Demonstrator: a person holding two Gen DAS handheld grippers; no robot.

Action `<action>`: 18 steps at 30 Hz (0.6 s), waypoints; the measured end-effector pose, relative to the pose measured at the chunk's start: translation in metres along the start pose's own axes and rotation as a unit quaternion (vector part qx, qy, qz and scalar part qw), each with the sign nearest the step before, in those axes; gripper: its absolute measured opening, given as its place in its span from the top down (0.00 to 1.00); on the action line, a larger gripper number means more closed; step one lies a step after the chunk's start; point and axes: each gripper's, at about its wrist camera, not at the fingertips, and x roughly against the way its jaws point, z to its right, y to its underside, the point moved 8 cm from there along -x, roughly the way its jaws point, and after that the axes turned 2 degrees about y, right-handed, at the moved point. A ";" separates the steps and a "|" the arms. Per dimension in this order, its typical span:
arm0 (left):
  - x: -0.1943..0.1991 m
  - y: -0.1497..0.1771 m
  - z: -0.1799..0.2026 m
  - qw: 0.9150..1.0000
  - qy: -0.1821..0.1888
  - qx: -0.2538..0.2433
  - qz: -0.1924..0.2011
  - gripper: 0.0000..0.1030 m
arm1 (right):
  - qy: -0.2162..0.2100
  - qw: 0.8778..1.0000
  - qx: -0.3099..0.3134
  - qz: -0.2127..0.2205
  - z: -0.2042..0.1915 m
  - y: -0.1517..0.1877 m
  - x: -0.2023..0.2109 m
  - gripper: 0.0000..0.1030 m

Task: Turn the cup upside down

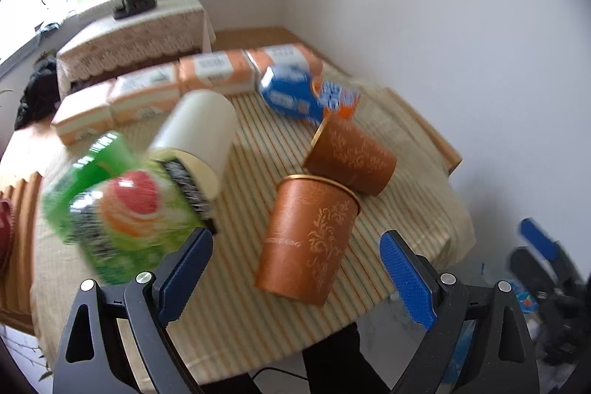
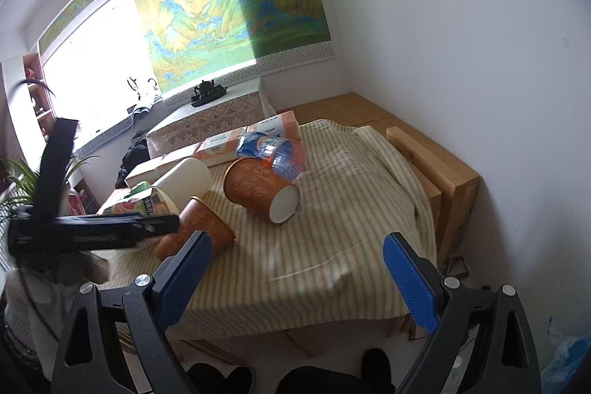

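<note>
Both my left gripper [image 1: 295, 277] and right gripper [image 2: 297, 279] are spread wide, holding nothing. A brown cup [image 1: 308, 237] stands near the striped cloth's front edge [image 1: 258, 335], leaning against another cup [image 1: 351, 154] tipped over.

On the table [image 1: 369, 290], one cup [image 1: 308, 240] lies nearest, a second cup [image 1: 351, 154] just behind it, the box [image 1: 122, 209] to their left.
</note>
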 end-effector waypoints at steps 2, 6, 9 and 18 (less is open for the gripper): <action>0.029 0.002 -0.012 0.999 -0.014 0.002 0.034 0.09 | -0.008 1.000 -0.015 -0.003 -0.009 0.005 -0.003 0.11; 0.078 0.013 -0.041 0.995 -0.052 0.017 0.089 0.07 | -0.016 0.999 -0.030 -0.006 -0.040 0.017 -0.016 0.11; 0.110 0.028 -0.065 0.990 -0.076 0.030 0.118 0.05 | -0.014 1.000 -0.006 -0.016 -0.070 0.029 -0.031 0.11; 0.161 0.072 -0.134 0.979 -0.112 0.085 0.150 0.02 | 0.024 1.000 0.012 -0.015 -0.123 0.054 -0.071 0.11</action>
